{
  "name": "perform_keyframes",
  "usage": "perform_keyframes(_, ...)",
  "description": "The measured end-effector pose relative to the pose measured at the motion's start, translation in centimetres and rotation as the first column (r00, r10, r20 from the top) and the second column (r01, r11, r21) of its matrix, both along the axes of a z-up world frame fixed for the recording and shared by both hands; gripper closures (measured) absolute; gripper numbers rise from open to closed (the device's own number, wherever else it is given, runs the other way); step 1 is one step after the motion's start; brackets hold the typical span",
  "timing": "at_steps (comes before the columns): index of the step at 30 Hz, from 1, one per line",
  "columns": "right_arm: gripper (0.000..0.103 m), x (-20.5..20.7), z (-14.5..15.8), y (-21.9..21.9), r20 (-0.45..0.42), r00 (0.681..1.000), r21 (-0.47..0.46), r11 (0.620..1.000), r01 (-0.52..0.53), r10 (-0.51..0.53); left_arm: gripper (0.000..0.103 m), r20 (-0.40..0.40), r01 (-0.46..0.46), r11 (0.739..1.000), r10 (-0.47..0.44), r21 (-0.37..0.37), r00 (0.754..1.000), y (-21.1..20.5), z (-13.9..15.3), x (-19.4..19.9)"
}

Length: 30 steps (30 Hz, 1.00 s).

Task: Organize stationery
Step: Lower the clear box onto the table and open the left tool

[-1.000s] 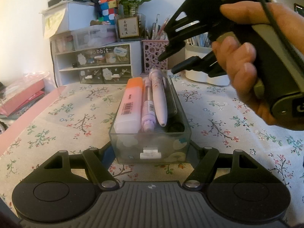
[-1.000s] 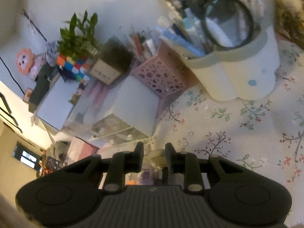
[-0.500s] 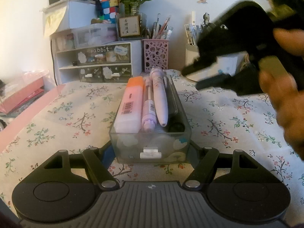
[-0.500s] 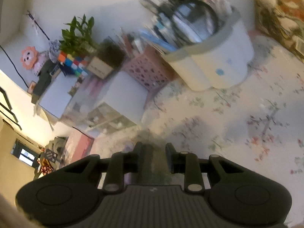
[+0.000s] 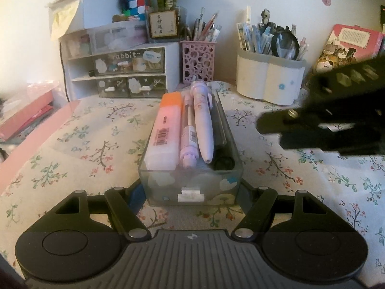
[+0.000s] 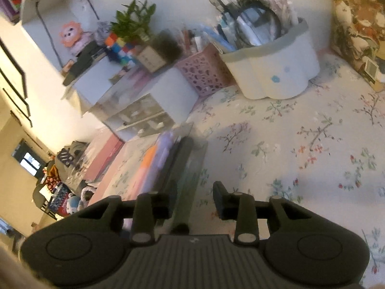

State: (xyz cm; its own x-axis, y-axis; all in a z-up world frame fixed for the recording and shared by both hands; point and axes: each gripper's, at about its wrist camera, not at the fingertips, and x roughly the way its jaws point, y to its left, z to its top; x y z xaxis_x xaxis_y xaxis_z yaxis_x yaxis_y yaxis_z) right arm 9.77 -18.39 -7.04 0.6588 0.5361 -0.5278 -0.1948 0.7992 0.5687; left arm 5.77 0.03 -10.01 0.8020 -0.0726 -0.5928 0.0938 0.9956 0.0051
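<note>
Drawer [image 5: 192,190] sides behind left fingers [image 5: 134,200]

One clear drawer [image 5: 192,187] sits on the floral cloth at the centre, holding four visible items: one orange-capped highlighter [image 5: 166,132], one slim lilac pen [image 5: 187,134], one fat pale-pink pen [image 5: 203,122], and one dark item [image 5: 222,161] at its right side. At twelve o'clock stands one pink perforated cup [image 5: 197,61]; at one o'clock, one white holder [image 5: 269,80]. At eleven o'clock, one drawer cabinet [image 5: 125,72].
</note>
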Motion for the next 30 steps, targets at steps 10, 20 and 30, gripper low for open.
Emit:
perform_keyframes(10, 0.040, -2.7, 0.2, 0.2, 0.059, 0.998, -0.020, 1.000, 0.016, -0.015, 0.031, -0.013, 0.010, 1.000, -0.010, 0.001, 1.000, 0.2, 0.1, 0.8)
perform_keyframes(20, 0.038, -5.6, 3.0, 0.4, 0.129, 0.991, -0.098, 0.995, 0.027, -0.014, 0.021, -0.029, 0.006, 1.000, -0.006, -0.016, 1.000, 0.8, 2.2, 0.3)
perform_keyframes(30, 0.027, -8.7, 5.4, 0.9, 0.169, 0.986, -0.112, 0.994, 0.017, 0.002, 0.005, -0.020, -0.042, 0.999, 0.042, -0.032, 0.999, 2.9, 5.9, -4.2)
